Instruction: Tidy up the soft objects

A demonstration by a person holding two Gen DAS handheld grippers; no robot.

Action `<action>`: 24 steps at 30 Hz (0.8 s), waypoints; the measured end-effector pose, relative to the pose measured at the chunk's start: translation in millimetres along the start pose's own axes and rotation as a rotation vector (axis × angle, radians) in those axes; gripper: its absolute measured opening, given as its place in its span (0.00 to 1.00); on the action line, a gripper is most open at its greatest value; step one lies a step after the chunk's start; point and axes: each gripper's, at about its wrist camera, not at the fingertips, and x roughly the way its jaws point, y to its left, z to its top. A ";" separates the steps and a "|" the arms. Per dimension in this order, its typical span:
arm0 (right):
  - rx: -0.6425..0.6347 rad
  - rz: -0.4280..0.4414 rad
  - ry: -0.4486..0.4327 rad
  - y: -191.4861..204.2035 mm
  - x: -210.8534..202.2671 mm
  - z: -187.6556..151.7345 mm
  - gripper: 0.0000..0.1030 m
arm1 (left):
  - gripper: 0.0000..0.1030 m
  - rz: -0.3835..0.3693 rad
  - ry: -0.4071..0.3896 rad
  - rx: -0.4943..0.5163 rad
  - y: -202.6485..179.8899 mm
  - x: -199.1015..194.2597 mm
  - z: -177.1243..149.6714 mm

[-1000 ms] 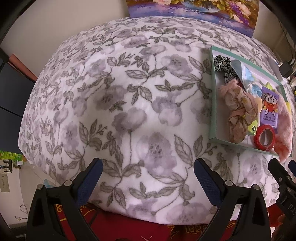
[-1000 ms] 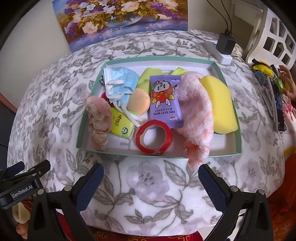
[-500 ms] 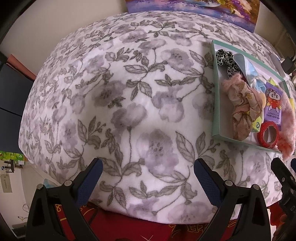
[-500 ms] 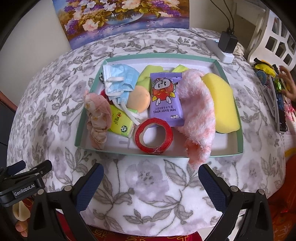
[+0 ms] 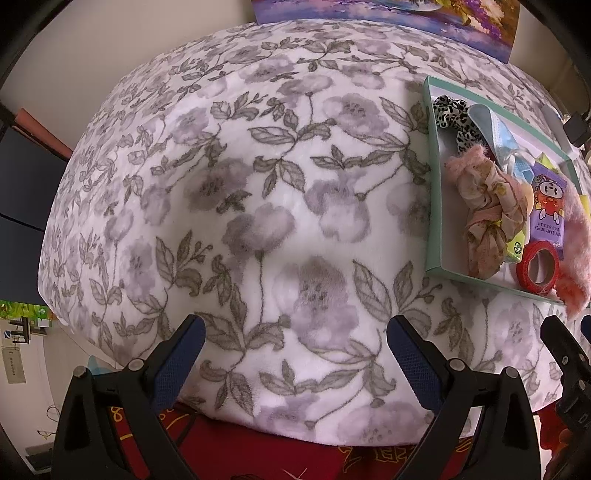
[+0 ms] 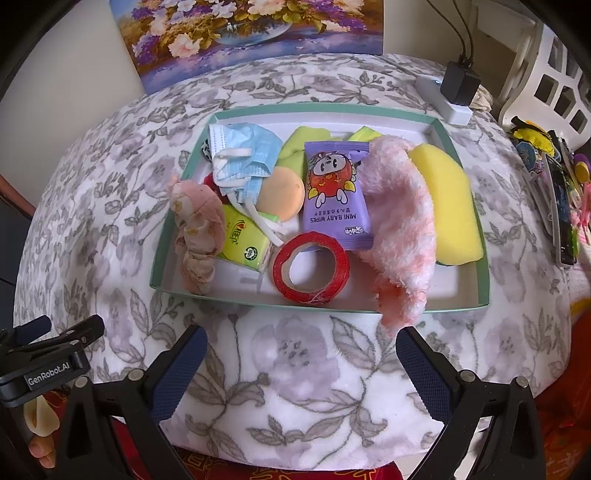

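Observation:
A shallow green-rimmed tray [image 6: 484, 273] lies on the floral blanket and holds mixed items. In it are a pink scrunchie [image 6: 195, 229], a blue face mask [image 6: 247, 158], a peach puff [image 6: 281, 192], a purple wipes pack [image 6: 336, 192], a red tape roll [image 6: 311, 271], a fluffy pink cloth [image 6: 402, 229] hanging over the front rim, and a yellow sponge [image 6: 447, 206]. My right gripper [image 6: 302, 365] is open, just short of the tray's front rim. My left gripper [image 5: 295, 350] is open over bare blanket, with the tray [image 5: 432, 206] to its right.
A flower painting [image 6: 255, 33] leans against the wall behind the table. A white power strip with a black plug [image 6: 452, 92] lies at the back right. Small clutter [image 6: 554, 177] lines the right edge. A green tissue pack [image 6: 245, 242] lies in the tray.
Both views have drifted slightly closer to the table. The tray sits a little lower and larger in the right wrist view. Both grippers stay open and empty.

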 end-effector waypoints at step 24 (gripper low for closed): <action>-0.012 -0.001 0.014 0.1 3.3 0.3 1.00 | 0.96 0.008 0.009 -0.010 3.0 3.7 -0.6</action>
